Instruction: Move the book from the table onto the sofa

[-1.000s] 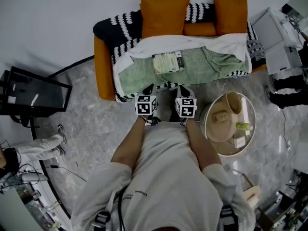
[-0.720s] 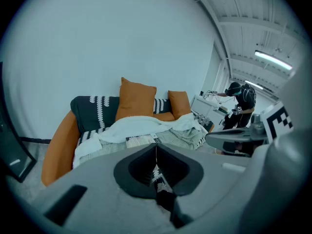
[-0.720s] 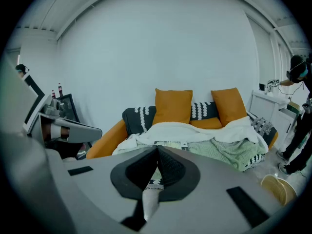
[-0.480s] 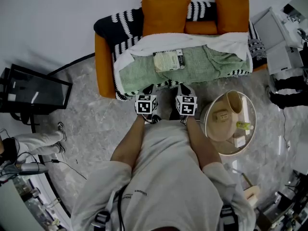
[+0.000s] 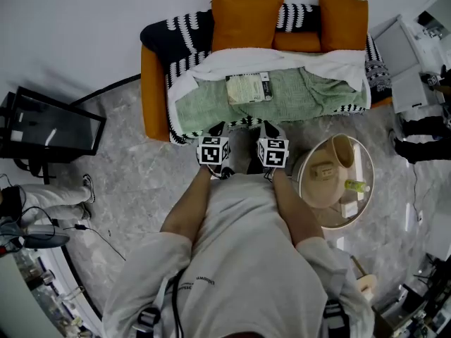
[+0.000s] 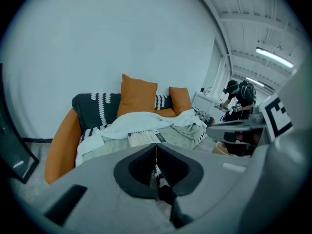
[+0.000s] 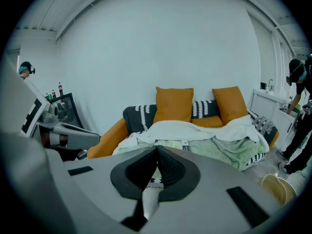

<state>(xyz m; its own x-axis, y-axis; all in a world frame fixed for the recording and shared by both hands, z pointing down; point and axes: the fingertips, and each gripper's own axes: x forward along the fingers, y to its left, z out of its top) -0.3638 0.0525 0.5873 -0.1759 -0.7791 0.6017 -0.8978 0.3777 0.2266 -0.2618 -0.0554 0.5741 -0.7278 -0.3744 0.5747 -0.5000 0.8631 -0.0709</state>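
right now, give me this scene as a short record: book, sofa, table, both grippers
book: flat on the green blanket on the sofa seat
sofa: orange, two orange cushions at the back
table: round, in front of the sofa
left gripper: jaws shut, empty
right gripper: jaws shut, empty
task: book already on the sofa

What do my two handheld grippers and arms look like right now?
The grey two-jaw left gripper and the matching right gripper have smooth grey shells with black-lined jaws. Each carries a white cube with black square markers: left cube, right cube. The arms are bare below the short sleeves of a light grey T-shirt, with dark straps at the shoulders.
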